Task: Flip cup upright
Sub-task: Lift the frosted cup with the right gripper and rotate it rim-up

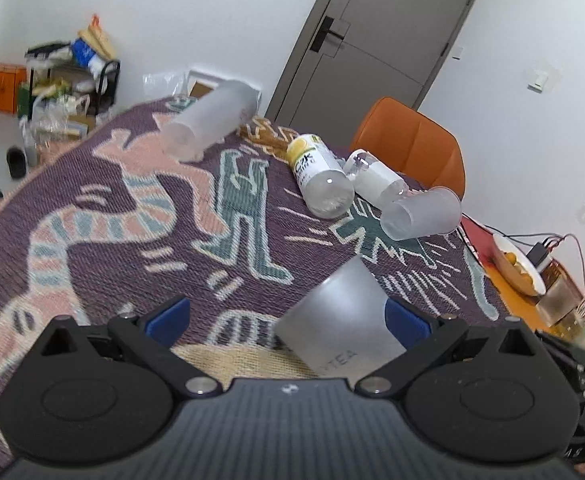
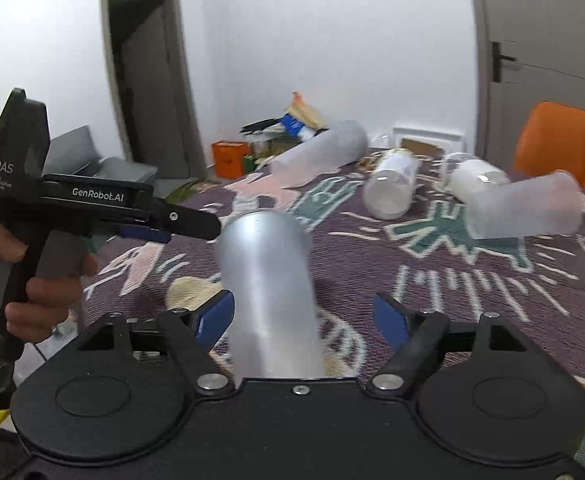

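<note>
- Frosted translucent plastic cup (image 2: 268, 292) fills the lower centre of the right wrist view, its closed base pointing away toward the middle of the frame and its body running back between the blue-tipped fingers of the right gripper (image 2: 304, 316).
- The jaws of the right gripper stand apart; the left blue pad (image 2: 216, 314) looks to be touching or just beside the cup wall, while the right pad sits clear of it. I judge the cup is not clamped.
- In the left wrist view the same cup (image 1: 338, 320) appears at lower centre right, tilted, against the right blue pad of the left gripper (image 1: 288, 320). Those jaws are spread wide and hold nothing.
- The left gripper also shows at the left edge of the right wrist view, held by a bare hand (image 2: 40, 292), its tip near the cup's base.
- Whether the cup rests on the purple patterned woven cloth (image 1: 92, 220) or is lifted, I cannot tell; it is blurred.
- Judged progress: the cup is not upright, so the flip is not finished. A firm grip and turning it mouth up remain.
- Farther back on the cloth lie other frosted cups and clear plastic bottles (image 1: 320, 176) on their sides, untouched.
</note>
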`<action>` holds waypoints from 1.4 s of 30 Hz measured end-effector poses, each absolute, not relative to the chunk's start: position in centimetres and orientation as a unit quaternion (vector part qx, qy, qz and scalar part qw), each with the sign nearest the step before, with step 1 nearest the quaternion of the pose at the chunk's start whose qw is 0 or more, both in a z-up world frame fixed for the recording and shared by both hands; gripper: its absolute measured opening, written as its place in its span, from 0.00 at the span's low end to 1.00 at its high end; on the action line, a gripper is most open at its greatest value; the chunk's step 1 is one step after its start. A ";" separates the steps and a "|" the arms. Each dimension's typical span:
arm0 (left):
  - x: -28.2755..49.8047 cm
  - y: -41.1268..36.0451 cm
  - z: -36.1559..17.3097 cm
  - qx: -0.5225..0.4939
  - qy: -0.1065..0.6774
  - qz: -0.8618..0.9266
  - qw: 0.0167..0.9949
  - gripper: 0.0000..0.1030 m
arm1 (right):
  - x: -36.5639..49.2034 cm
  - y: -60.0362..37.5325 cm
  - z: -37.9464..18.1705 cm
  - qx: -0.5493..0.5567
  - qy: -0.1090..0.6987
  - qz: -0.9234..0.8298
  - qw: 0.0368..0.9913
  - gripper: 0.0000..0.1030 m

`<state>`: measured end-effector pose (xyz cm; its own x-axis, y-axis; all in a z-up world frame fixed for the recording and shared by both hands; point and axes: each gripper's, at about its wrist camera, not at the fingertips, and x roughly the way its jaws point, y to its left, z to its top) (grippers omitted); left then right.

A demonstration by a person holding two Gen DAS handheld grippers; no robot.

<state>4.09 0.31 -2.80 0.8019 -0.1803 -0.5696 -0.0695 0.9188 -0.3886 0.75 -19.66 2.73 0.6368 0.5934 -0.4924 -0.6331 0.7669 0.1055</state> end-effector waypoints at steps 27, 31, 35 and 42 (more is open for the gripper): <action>10.6 -0.2 -6.7 -0.375 0.383 -0.029 0.844 0.83 | 1.7 -23.9 0.2 0.032 0.281 0.268 0.921 0.75; 10.3 -0.3 -6.1 -0.367 0.371 -0.032 0.852 0.83 | 1.5 -23.9 0.3 0.034 0.278 0.269 0.921 0.76; 9.7 -0.3 -4.8 -0.349 0.346 -0.036 0.870 0.82 | 1.5 -23.8 0.2 0.034 0.277 0.269 0.922 0.75; 7.9 -0.5 -1.4 -0.292 0.283 -0.041 0.913 0.82 | 1.2 -23.5 0.7 0.032 0.265 0.268 0.926 0.75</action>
